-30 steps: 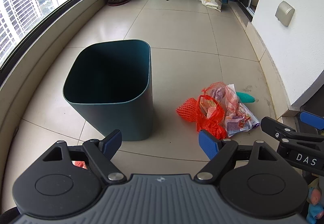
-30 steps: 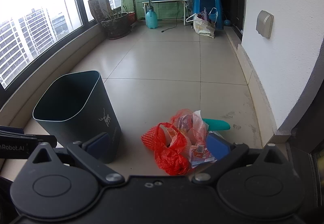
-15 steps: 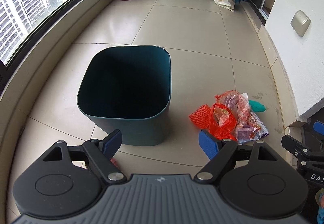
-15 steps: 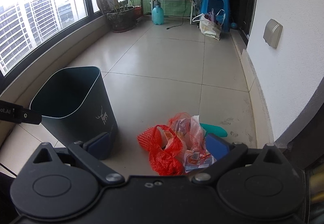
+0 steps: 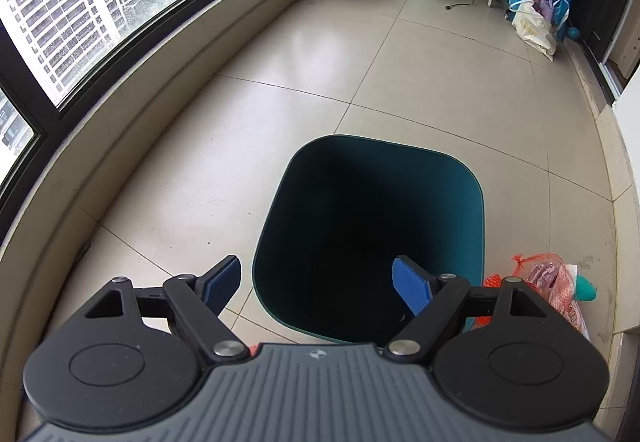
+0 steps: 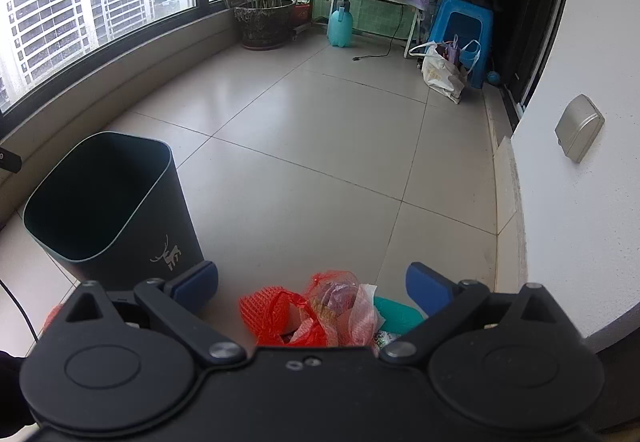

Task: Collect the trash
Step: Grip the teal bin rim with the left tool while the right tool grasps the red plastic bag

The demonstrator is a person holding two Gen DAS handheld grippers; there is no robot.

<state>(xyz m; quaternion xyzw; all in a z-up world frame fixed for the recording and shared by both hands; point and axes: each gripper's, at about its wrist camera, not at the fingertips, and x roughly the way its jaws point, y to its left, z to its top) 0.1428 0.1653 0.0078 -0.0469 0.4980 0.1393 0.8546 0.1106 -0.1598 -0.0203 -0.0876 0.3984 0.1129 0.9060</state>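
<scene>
Hovering over the bin, your left gripper has jaws released; your right gripper gapes above the trash pile.

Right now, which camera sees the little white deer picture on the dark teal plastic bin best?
The right wrist view: the deer picture shows on the dark teal plastic bin. The left wrist view looks down into it, with no deer visible.

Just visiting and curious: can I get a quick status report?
Both grippers, left and right, open and empty. Trash pile on floor beside upright bin, below right gripper. Nothing in the way.
</scene>
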